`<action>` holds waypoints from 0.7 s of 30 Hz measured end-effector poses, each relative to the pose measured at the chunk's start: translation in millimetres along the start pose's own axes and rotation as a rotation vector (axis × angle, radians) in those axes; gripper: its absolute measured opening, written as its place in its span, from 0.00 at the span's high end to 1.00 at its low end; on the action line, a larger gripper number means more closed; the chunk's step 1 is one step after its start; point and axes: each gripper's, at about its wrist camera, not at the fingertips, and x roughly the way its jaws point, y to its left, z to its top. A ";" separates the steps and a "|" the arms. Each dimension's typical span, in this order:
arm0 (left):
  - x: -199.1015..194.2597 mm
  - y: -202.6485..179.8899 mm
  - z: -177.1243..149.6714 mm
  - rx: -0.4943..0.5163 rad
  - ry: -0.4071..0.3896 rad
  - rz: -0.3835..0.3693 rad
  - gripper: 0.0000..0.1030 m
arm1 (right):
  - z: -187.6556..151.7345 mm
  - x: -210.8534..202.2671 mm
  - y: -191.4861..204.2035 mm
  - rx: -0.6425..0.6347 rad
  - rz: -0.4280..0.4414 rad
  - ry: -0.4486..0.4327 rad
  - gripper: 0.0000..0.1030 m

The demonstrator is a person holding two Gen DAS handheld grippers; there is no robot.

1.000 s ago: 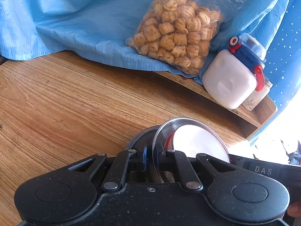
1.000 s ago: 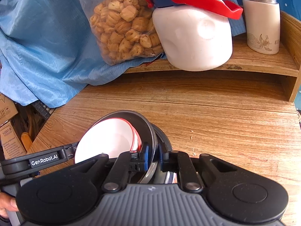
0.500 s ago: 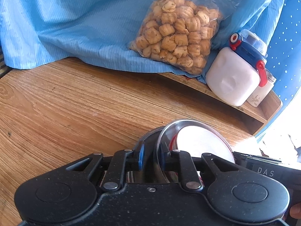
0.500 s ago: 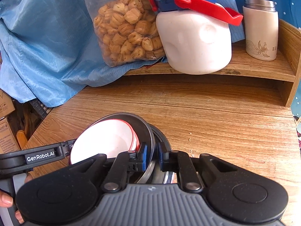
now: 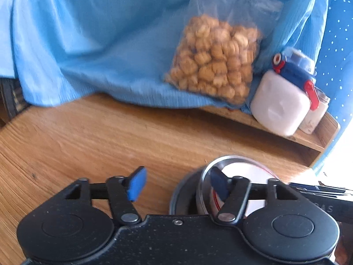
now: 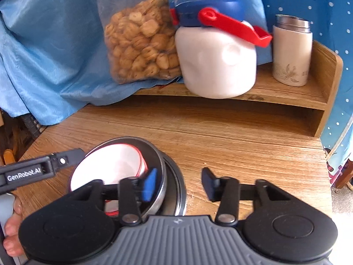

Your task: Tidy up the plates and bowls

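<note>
Looking down along both grippers, we see the nested stack sitting mouth-up on the wooden tabletop [image 6: 231, 137]: a white bowl with a red rim [image 6: 110, 165] inside a stainless steel bowl [image 6: 160, 176], which rests on a dark plate [image 6: 178, 185]. All three are round, so we find no long axis to tell; the bowls lean slightly off centre on the plate.

Our left gripper [image 5: 176, 183] has its jaws opening. Its right finger reaches over the steel bowl's [image 5: 204, 187] rim, the left finger stands clear over bare wood, and the pads press on nothing. Our right gripper [image 6: 181, 181] is opening too: its left blue pad hangs inside the steel bowl near the wall, the right finger is out over the tabletop, and the rim lies between them unpinched. The left gripper's body crosses the lower left of the right wrist view, with the fingers of a hand [image 6: 12, 227] around its handle.

Behind the stack, a raised wooden shelf [image 6: 297, 92] carries a clear bag of biscuits [image 6: 141, 44], a white jug with a blue lid and red handle [image 6: 218, 61], and a white flask with a metal top [image 6: 291, 50]. Blue cloth [image 6: 50, 50] drapes over the shelf's left end and down to the tabletop. Nothing stands between the grippers and the stack.
</note>
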 end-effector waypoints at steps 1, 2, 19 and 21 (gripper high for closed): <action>-1.6 0.1 0.2 0.006 -0.016 0.003 0.23 | -0.2 -0.7 -1.7 0.006 0.003 0.000 0.44; -2.9 0.3 0.1 0.009 -0.027 0.008 0.18 | -0.6 -1.2 -2.7 0.008 -0.003 -0.002 0.39; -20.7 10.7 -9.7 0.017 -0.093 0.082 0.01 | -18.3 -14.1 11.2 -0.102 -0.225 -0.104 0.01; -23.4 11.9 -12.0 0.012 -0.095 0.086 0.01 | -21.4 -17.4 14.0 -0.106 -0.230 -0.112 0.01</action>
